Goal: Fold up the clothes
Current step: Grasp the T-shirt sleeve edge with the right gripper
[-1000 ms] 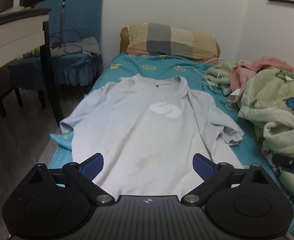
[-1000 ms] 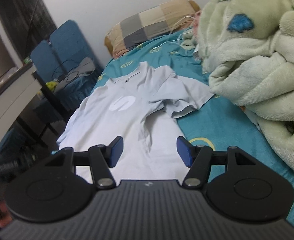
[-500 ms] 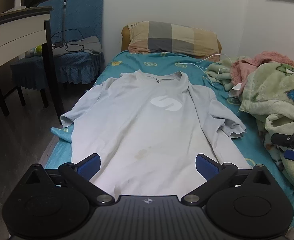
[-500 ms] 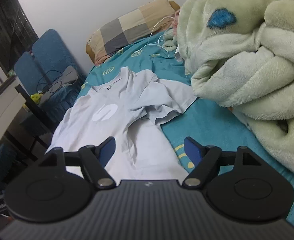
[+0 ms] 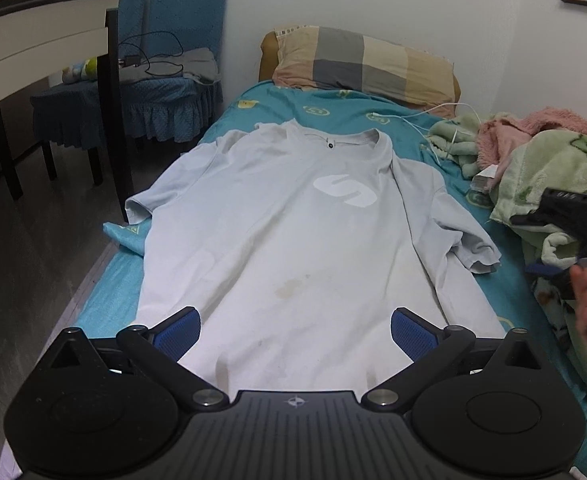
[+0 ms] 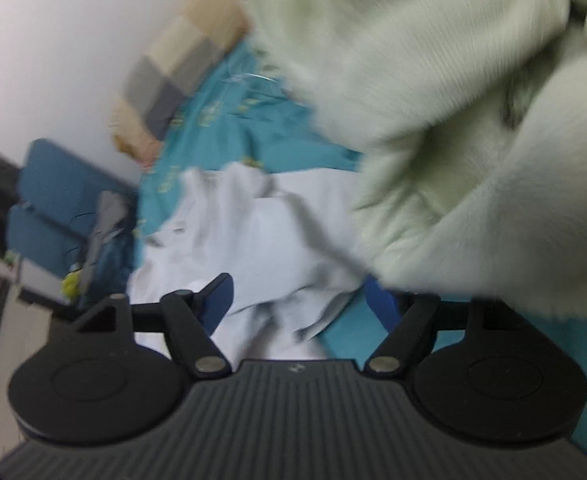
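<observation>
Right gripper (image 6: pixel 297 300) has swung toward the T-shirt (image 5: pixel 293 240) sleeve at three o'clock – jaws apart, closing, empty – left gripper (image 5: pixel 295 330) gapes empty; best pinch the sleeve hem cleanly.

t-shirt (image 5: pixel 293 240) flat on bed (image 5: pixel 333 110) | pillow (image 5: pixel 363 66) behind | blanket (image 5: pixel 553 168) right

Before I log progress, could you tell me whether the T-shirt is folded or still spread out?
Spread out. The T-shirt lies flat, front up, on the bed, both sleeves out to the sides, with no fold made.
</observation>
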Demonstrator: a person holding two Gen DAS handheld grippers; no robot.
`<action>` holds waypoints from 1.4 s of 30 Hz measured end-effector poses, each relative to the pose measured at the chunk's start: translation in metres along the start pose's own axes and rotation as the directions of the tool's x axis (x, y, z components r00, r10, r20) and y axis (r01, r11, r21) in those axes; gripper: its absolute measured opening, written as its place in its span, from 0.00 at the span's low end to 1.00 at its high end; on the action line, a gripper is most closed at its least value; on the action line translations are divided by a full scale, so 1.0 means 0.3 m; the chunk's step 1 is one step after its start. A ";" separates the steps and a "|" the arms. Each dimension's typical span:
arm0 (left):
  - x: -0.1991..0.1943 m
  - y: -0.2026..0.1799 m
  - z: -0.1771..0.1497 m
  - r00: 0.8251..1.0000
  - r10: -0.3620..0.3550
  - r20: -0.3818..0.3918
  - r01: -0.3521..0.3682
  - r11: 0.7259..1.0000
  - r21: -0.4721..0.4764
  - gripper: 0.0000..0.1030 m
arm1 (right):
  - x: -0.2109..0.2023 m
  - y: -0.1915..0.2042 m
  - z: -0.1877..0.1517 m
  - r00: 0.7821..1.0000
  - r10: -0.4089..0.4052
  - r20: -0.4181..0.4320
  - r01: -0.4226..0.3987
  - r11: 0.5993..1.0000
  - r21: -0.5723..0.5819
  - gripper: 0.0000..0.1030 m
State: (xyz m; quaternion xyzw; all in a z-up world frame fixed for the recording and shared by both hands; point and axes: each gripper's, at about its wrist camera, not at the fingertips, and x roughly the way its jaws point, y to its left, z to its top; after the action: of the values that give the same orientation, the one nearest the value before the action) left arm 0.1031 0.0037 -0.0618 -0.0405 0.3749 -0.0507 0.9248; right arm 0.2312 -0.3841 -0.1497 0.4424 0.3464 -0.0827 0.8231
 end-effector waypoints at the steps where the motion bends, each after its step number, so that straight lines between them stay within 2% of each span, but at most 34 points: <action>1: 0.011 0.003 0.001 1.000 -0.005 -0.009 0.005 1.000 -0.006 1.00 | 0.035 -0.020 0.002 1.000 -0.007 -0.002 0.007 1.000 0.020 0.71; 5: 0.060 0.026 0.016 0.999 -0.031 -0.042 0.029 0.998 -0.056 1.00 | 0.140 -0.061 -0.012 0.999 -0.043 0.002 0.043 0.997 0.057 0.71; 8: 0.101 0.048 0.020 0.996 -0.046 -0.073 0.038 0.994 -0.101 1.00 | 0.191 -0.052 0.003 0.996 -0.058 0.065 0.055 0.997 0.056 0.71; 12: 0.159 0.084 0.010 0.990 -0.062 -0.124 0.041 0.985 -0.166 0.99 | 0.256 -0.037 0.022 0.981 -0.110 0.158 0.108 0.994 0.024 0.70; 15: 0.195 0.111 0.008 0.987 -0.070 -0.146 0.038 0.977 -0.212 0.99 | 0.295 -0.026 0.026 0.966 -0.152 0.210 0.160 0.987 -0.020 0.63; 16: 0.202 0.118 0.012 0.987 -0.072 -0.145 0.038 0.974 -0.221 0.99 | 0.309 -0.022 0.027 0.960 -0.165 0.228 0.177 0.984 -0.034 0.54; 17: 0.205 0.121 0.017 0.988 -0.071 -0.140 0.038 0.973 -0.226 0.99 | 0.322 -0.019 0.028 0.953 -0.178 0.245 0.195 0.980 -0.047 0.38; 18: 0.205 0.121 0.022 0.989 -0.070 -0.132 0.039 0.973 -0.229 0.99 | 0.334 -0.012 0.029 0.950 -0.185 0.254 0.207 0.976 -0.063 0.29; 19: 0.204 0.120 0.028 0.990 -0.070 -0.122 0.040 0.972 -0.231 0.99 | 0.341 0.001 0.022 0.949 -0.182 0.256 0.212 0.973 -0.092 0.16; 20: 0.201 0.120 0.033 0.991 -0.068 -0.113 0.040 0.972 -0.231 0.99 | 0.348 0.015 0.016 0.949 -0.180 0.259 0.217 0.969 -0.120 0.10; 22: 0.193 0.121 0.039 0.993 -0.064 -0.099 0.040 0.972 -0.231 0.99 | 0.362 0.042 0.004 0.948 -0.176 0.264 0.226 0.958 -0.176 0.06; 25: 0.177 0.123 0.041 0.994 -0.069 -0.085 0.046 0.970 -0.240 0.99 | 0.333 0.094 -0.006 0.941 -0.182 0.286 0.248 0.945 -0.213 0.05; 30: 0.131 0.127 0.049 0.997 -0.071 -0.038 0.060 0.969 -0.241 0.99 | 0.224 0.220 0.012 0.906 -0.163 0.391 0.297 0.903 -0.310 0.05; 36: 0.078 0.122 0.064 0.997 -0.074 0.012 0.075 0.970 -0.231 0.99 | 0.133 0.373 0.056 0.867 -0.142 0.477 0.376 0.815 -0.441 0.05; 38: 0.064 0.122 0.068 0.997 -0.072 0.026 0.077 0.971 -0.225 0.99 | 0.129 0.422 0.101 0.850 -0.146 0.505 0.410 0.787 -0.462 0.05; 42: 0.051 0.131 0.078 0.997 -0.069 0.041 0.077 0.970 -0.232 1.00 | 0.101 0.529 0.200 0.796 -0.164 0.583 0.495 0.730 -0.471 0.05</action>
State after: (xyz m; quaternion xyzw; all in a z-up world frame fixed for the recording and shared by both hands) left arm 0.1327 0.0416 -0.0602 -0.1638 0.3612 -0.0396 0.9171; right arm 0.3539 -0.3316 -0.0407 0.0478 0.2028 -0.2310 0.9504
